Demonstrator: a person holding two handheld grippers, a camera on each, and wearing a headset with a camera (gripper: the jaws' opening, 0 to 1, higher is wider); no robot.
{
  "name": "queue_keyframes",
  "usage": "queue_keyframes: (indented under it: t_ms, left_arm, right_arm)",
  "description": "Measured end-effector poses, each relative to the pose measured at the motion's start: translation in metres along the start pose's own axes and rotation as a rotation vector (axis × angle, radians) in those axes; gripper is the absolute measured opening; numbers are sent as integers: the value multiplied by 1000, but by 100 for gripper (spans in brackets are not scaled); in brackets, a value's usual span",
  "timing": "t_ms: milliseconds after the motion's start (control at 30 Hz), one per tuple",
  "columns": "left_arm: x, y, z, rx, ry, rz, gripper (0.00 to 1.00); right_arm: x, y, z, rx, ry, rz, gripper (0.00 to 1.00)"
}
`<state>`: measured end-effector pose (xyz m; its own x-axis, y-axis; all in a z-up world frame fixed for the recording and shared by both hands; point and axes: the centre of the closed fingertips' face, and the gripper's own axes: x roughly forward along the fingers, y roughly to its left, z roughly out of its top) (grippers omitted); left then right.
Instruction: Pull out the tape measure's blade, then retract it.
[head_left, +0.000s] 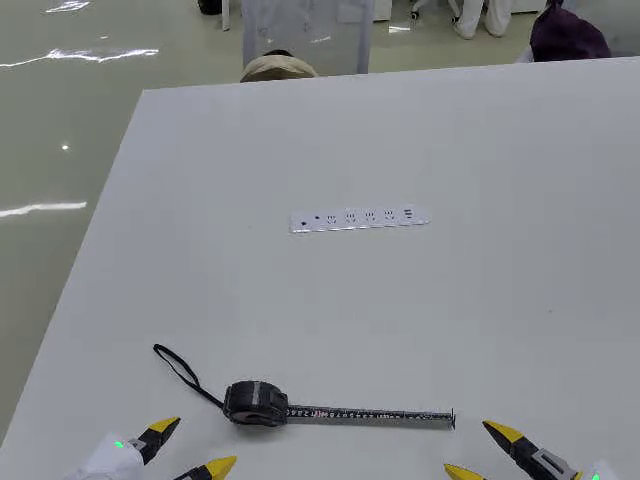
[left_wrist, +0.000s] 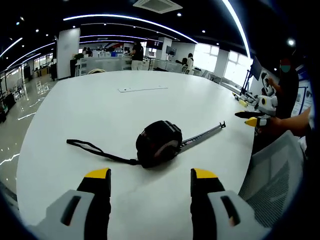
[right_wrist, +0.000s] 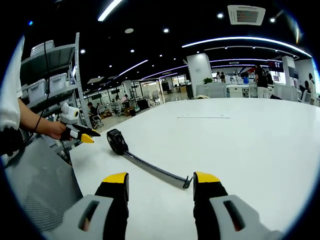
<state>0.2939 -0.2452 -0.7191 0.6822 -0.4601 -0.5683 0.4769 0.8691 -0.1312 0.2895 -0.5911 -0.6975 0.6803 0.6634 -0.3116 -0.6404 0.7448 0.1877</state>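
While left gripper (head_left: 197, 444) and right gripper (head_left: 474, 448) gape empty, tape measure (head_left: 256, 403) lies on table (head_left: 400, 130), blade (head_left: 370, 414) out toward 3 o'clock.

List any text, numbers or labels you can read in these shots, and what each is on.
No text can be read in any view.
On the tape measure blade: printed scale marks, too small to read.
On the tape measure case: a pale label patch, too blurred to read.
On the power strip: small marks beside the sockets, too small to read.
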Motion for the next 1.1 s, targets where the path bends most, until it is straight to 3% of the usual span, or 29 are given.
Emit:
queue_keyframes:
  t_ms: [567, 967, 1100]
  left_arm:
    - [-9, -5, -13, -52, -3, 30, 66]
    - [-16, -8, -17, -56, -8, 32, 68]
    - [-19, -10, -14, -65, -12, 32, 69]
  right_arm:
    - [-13, 9, -7, 14, -4, -10, 54]
    - [-19, 13, -7, 14, -12, -17, 55]
    - [-20, 14, -9, 14, -10, -17, 56]
